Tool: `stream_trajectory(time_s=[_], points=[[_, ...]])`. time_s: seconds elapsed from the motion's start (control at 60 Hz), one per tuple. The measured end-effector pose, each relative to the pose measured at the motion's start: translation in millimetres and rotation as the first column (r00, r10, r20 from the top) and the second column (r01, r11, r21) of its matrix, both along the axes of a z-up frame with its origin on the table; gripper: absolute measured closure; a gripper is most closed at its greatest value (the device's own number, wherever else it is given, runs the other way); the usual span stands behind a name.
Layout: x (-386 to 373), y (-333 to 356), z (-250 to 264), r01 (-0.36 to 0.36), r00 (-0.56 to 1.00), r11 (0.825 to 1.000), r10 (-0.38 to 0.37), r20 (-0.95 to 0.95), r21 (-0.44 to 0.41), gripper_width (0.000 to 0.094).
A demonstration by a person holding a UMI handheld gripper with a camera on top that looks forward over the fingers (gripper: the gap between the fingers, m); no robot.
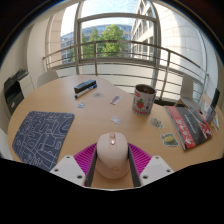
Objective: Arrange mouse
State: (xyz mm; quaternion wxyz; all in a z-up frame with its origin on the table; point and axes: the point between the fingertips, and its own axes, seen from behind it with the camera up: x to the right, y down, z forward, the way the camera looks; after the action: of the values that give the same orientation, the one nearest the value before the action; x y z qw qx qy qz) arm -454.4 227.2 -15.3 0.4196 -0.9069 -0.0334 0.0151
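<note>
A pale pinkish-white mouse (pixel 112 157) sits between my two fingers, with its scroll wheel pointing away from me. My gripper (pixel 112 150) is shut on it: the magenta pads (pixel 86 160) press against both of its sides. It is over the near edge of the round wooden table (pixel 100 118). A dark blue patterned mouse mat (pixel 42 136) lies on the table ahead and to the left of the fingers, with nothing on it.
A red-and-white mug (pixel 144 97) stands ahead to the right. A magazine (pixel 188 126) lies at the right edge. A dark flat object (pixel 85 87) lies at the far side, and small cards (pixel 115 100) are scattered mid-table. A railing and windows lie beyond.
</note>
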Motion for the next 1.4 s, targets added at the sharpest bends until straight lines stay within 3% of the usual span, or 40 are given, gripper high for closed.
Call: stream_trajectory(time_s=[0.2, 0.317, 0.5, 0.583, 0.667, 0.733, 0.833, 0.933, 1.0, 1.217, 1.317, 1.4], points=[[2.5, -1.0, 1.5, 0.014, 1.000, 1.000, -0.014, 0.024, 0.012, 0.0508], [5.3, -1.5, 16.2, 0.063, 0.998, 0.998, -0.063, 0.014, 0.020, 0.0516], [-15.6, 19.4, 121.6, 0.144, 0.990, 0.974, -0.139, -0.039, 0.175, 0.0516], [-57.9, 26.0, 170.1, 0.129, 0.991, 0.960, -0.113, -0.078, 0.250, 0.0519], [-121.6, 28.1, 191.1, 0.089, 0.991, 0.960, -0.060, -0.116, 0.265, 0.0519], [-174.4, 25.8, 177.7, 0.040, 0.993, 0.970, -0.012, -0.117, 0.240, 0.0520], [-235.8, 17.4, 113.7, -0.020, 0.995, 0.990, 0.034, -0.097, 0.137, 0.0519], [-263.2, 6.6, 52.1, -0.026, 0.997, 0.998, 0.030, -0.069, 0.053, 0.0518], [-268.1, 8.0, 32.5, -0.017, 0.999, 0.999, 0.019, -0.042, 0.047, 0.0510], [-267.3, 0.8, 9.4, 0.007, 1.000, 1.000, -0.007, -0.018, 0.000, 0.0340], [-267.4, -9.9, 34.4, 0.008, 1.000, 1.000, -0.008, -0.006, 0.017, 0.0071], [-265.6, -26.8, 66.2, 0.012, 1.000, 0.998, -0.012, 0.014, 0.054, 0.0088]])
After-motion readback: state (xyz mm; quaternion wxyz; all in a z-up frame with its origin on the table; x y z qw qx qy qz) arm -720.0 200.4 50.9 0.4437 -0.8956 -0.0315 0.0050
